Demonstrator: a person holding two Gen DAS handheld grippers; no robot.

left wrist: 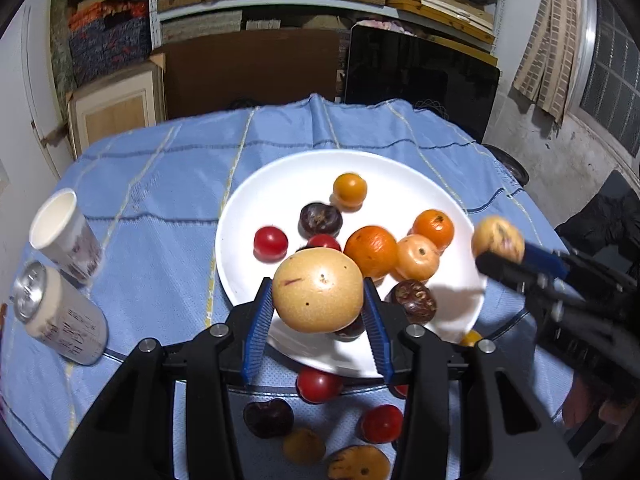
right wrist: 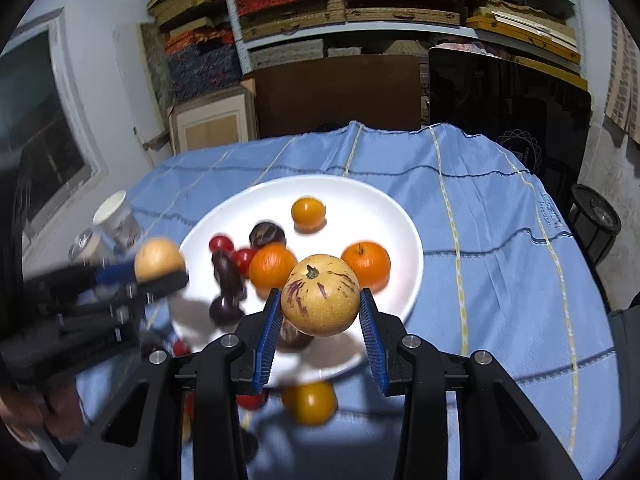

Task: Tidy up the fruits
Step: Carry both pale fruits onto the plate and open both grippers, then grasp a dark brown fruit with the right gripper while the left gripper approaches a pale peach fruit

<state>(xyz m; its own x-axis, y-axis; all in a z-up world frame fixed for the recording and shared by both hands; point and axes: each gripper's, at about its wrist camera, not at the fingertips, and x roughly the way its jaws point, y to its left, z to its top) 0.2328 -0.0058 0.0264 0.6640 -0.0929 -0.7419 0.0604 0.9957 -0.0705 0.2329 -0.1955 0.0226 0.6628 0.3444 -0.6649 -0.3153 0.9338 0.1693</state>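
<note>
My left gripper (left wrist: 319,297) is shut on a pale yellow round fruit (left wrist: 318,290), held above the near rim of a white plate (left wrist: 256,196). My right gripper (right wrist: 320,300) is shut on a second yellow fruit with purple streaks (right wrist: 320,295), also above the plate (right wrist: 392,208). Each gripper shows blurred in the other's view, the right gripper (left wrist: 496,254) at the plate's right edge, the left gripper (right wrist: 160,270) at its left. On the plate lie oranges (left wrist: 371,251), red tomatoes (left wrist: 271,243) and dark plums (left wrist: 320,219).
A paper cup (left wrist: 64,234) and a drink can (left wrist: 60,314) stand on the blue cloth left of the plate. Loose tomatoes (left wrist: 319,385), a plum (left wrist: 268,418) and yellow fruits (left wrist: 359,463) lie on the cloth near me. Shelves and a dark screen stand behind the table.
</note>
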